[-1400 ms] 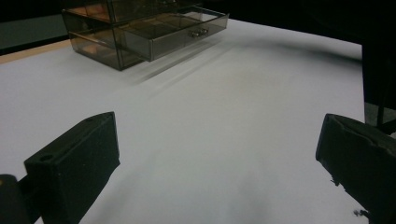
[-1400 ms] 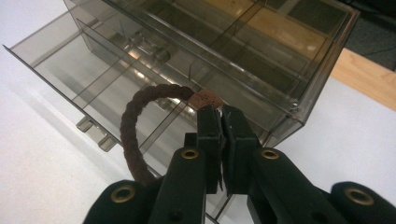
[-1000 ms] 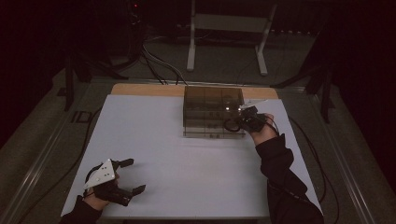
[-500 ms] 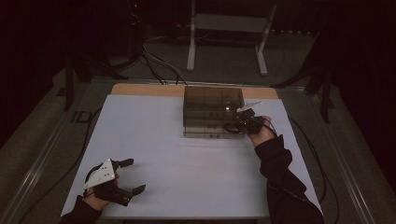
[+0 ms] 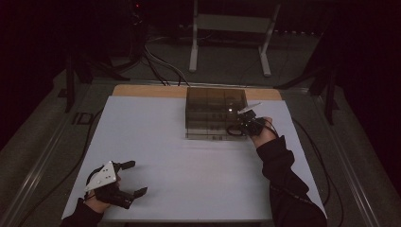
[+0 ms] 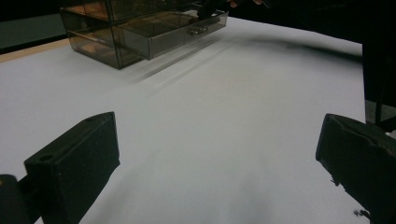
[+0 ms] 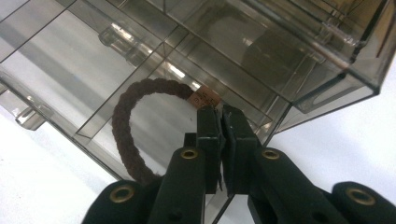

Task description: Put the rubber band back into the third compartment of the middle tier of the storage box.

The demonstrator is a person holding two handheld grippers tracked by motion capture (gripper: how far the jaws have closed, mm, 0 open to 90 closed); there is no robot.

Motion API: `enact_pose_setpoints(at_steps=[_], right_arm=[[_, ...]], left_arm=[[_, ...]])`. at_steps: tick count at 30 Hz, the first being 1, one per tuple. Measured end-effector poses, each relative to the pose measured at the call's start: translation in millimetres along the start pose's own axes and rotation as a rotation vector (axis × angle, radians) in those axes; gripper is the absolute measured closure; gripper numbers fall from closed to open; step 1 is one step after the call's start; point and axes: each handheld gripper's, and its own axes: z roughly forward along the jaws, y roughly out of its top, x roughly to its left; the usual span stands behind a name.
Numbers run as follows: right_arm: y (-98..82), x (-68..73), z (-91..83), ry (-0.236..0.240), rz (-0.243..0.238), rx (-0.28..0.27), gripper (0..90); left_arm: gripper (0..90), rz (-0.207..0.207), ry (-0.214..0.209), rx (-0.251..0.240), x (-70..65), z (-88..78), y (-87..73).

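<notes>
The right gripper [image 7: 220, 116] has its two black jaws pressed together on a dark brown braided hair tie [image 7: 126, 126], pinching it near the small tan label on the loop. The tie is a twisted, rope-like ring of matte cord; it curves up and to the left of the jaws and hangs over an open drawer [image 7: 140, 79] of a smoky, see-through plastic drawer box [image 5: 215, 112]. The drawer's thin divider walls split it into compartments, and the loop lies over the one nearest the jaws. In the high view the right gripper [image 5: 242, 124] sits at the box's front right corner.

The left gripper [image 5: 124, 178] rests near the table's near left corner, its blocky matte jaws standing wide apart with nothing between them, over the smooth white table sheet [image 6: 224, 121].
</notes>
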Motion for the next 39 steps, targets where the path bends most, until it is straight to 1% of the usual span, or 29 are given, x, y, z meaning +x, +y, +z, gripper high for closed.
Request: enact_pose_setpoints(at_steps=[8,12,14,19,21,22,27,32,36,37,39], right_arm=[[2.4,0.7,-4.5,0.010,0.008,-0.015,83.7],[3.0,0.4,-10.6,0.035,0.023,-0.031,74.8],[3.6,0.9,-14.1,0.041,0.019,-0.036,70.1],[5.8,0.8,-22.6,0.058,0.037,-0.071,65.1],[6.4,1.6,-25.7,0.060,0.039,-0.084,63.0],[6.7,2.2,-27.1,0.069,0.039,-0.089,62.5],[7.6,6.6,-34.4,0.088,0.044,-0.127,54.9],[11.0,12.4,-43.2,0.127,0.047,-0.169,44.1],[14.9,18.5,-49.7,0.146,0.031,-0.194,36.8],[14.9,18.5,-49.7,0.146,0.031,-0.194,36.8],[17.7,21.6,-53.2,0.168,0.031,-0.210,29.1]], left_arm=[[0.3,0.002,0.000,-0.001,-0.4,0.1,0.3],[0.2,0.002,0.000,-0.001,-0.5,-0.3,0.4],[0.2,0.002,0.000,-0.002,-0.3,-0.3,0.5],[0.3,0.002,0.000,-0.002,-0.7,-0.2,0.8],[0.2,0.002,0.000,-0.003,-0.8,-0.3,0.9],[0.3,0.002,0.000,-0.003,-0.9,-0.3,1.0],[0.2,0.002,0.000,-0.004,-0.8,-0.3,1.1],[0.2,0.001,0.000,-0.002,-0.3,0.3,1.4],[0.2,-0.001,0.001,-0.005,-0.2,0.6,2.2],[0.2,-0.001,0.001,-0.005,-0.2,0.6,2.2],[0.2,-0.005,-0.003,-0.015,0.5,0.3,3.6]])
